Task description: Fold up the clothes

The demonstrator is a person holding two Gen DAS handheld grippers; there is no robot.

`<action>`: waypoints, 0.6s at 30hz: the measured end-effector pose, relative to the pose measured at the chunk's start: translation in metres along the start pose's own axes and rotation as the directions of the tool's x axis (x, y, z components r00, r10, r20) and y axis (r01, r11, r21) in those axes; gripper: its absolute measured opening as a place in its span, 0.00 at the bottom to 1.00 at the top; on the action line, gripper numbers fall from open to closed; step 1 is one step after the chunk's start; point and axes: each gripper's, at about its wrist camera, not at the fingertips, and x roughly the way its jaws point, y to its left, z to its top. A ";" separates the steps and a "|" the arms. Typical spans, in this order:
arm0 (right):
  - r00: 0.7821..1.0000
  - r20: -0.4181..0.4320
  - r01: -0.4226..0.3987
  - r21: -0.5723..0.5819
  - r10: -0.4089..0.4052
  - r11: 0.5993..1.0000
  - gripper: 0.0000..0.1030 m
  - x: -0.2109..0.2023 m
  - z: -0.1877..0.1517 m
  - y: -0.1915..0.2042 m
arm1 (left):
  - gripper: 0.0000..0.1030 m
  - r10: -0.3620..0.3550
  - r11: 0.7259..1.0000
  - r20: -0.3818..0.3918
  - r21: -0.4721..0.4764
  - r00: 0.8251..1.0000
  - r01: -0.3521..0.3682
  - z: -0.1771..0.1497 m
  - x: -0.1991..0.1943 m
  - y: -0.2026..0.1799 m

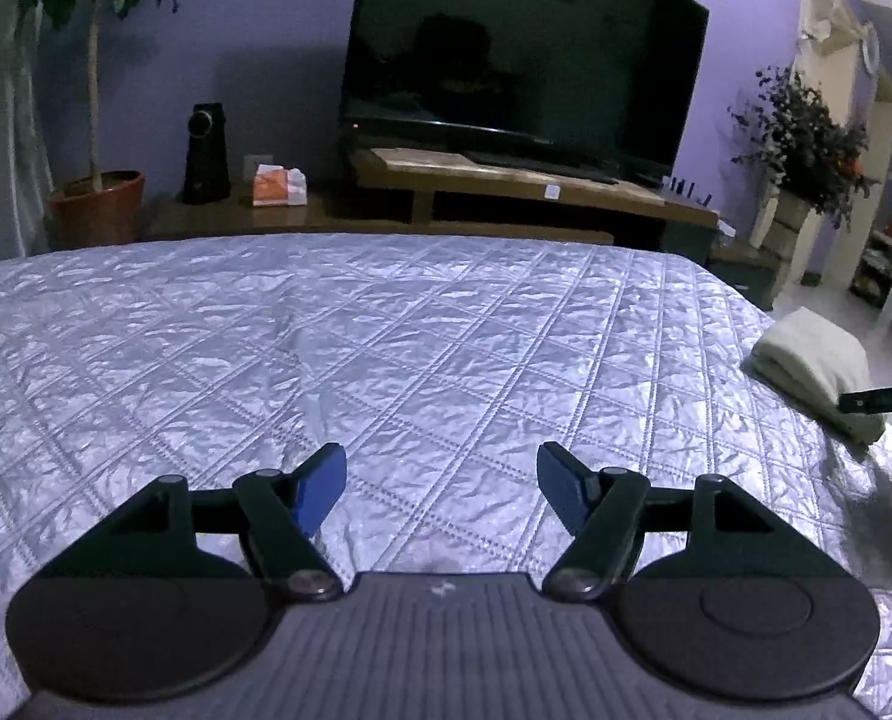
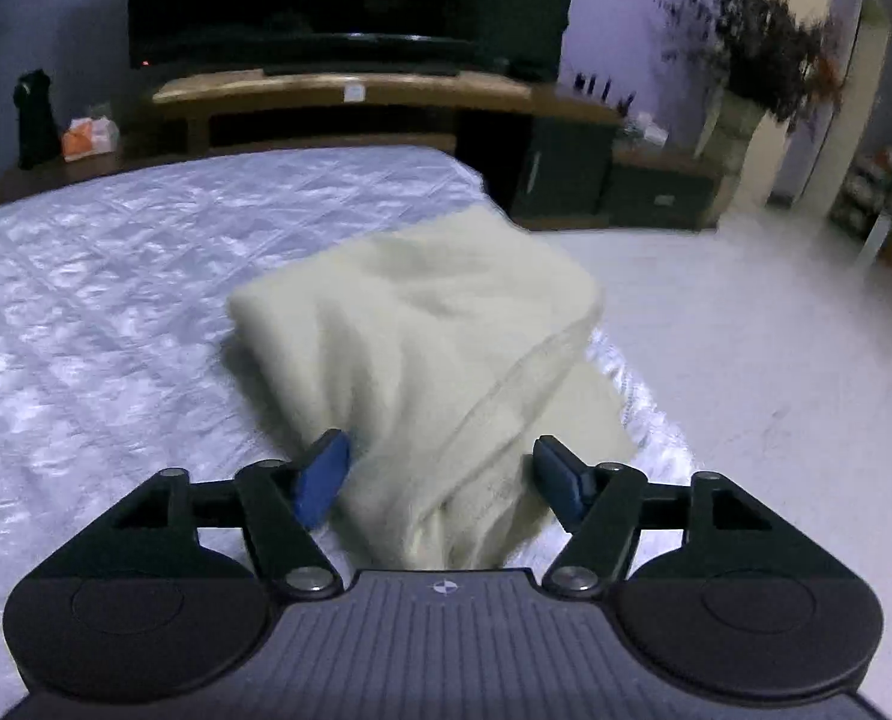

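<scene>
The folded cloth (image 2: 422, 360) lies at the right edge of the bed (image 1: 326, 330), between the spread fingers of the right gripper (image 2: 440, 477), the left gripper (image 1: 440, 486) also spread, so a push may slide it off.
</scene>
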 end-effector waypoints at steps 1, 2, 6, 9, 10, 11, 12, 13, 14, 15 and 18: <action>0.999 0.013 -0.031 0.021 0.031 0.999 0.65 -0.009 -0.001 -0.002 | 0.65 0.005 1.000 0.002 -0.001 1.000 -0.005 -0.001 -0.002 -0.001; 0.998 0.026 -0.063 0.042 0.062 0.997 0.62 -0.017 -0.001 -0.004 | 0.65 0.010 1.000 0.003 -0.001 1.000 -0.010 -0.001 -0.004 -0.002; 0.962 0.123 -0.267 0.266 0.242 0.926 0.64 -0.075 -0.003 -0.020 | 0.75 0.062 0.998 -0.001 0.010 0.998 -0.062 -0.003 -0.022 -0.012; 0.919 0.177 -0.394 0.418 0.352 0.818 0.64 -0.114 -0.010 -0.031 | 0.80 0.075 0.997 0.000 0.011 0.997 -0.075 -0.011 -0.048 -0.022; 0.907 0.189 -0.420 0.434 0.376 0.797 0.64 -0.125 -0.014 -0.029 | 0.80 0.074 0.997 0.000 0.017 0.997 -0.074 -0.015 -0.057 -0.025; 0.895 0.201 -0.446 0.450 0.399 0.774 0.64 -0.135 -0.019 -0.028 | 0.80 0.075 0.997 -0.002 0.026 0.997 -0.075 -0.020 -0.067 -0.028; 0.881 0.213 -0.471 0.464 0.422 0.750 0.64 -0.145 -0.023 -0.027 | 0.80 0.076 0.997 -0.005 0.035 0.997 -0.076 -0.025 -0.076 -0.032; 0.867 0.225 -0.495 0.479 0.444 0.725 0.64 -0.155 -0.027 -0.025 | 0.80 0.080 0.996 -0.007 0.045 0.997 -0.080 -0.029 -0.084 -0.035; 0.853 0.239 -0.519 0.492 0.465 0.699 0.64 -0.165 -0.031 -0.024 | 0.80 0.085 0.995 -0.005 0.051 0.996 -0.085 -0.033 -0.094 -0.037; 0.837 0.252 -0.542 0.505 0.485 0.672 0.64 -0.176 -0.035 -0.023 | 0.80 0.089 0.995 0.000 0.053 0.996 -0.089 -0.036 -0.105 -0.038; 0.822 0.277 -0.568 0.471 0.498 0.675 0.67 -0.213 -0.045 -0.014 | 0.80 0.090 0.996 0.005 0.026 0.996 -0.090 -0.043 -0.134 -0.040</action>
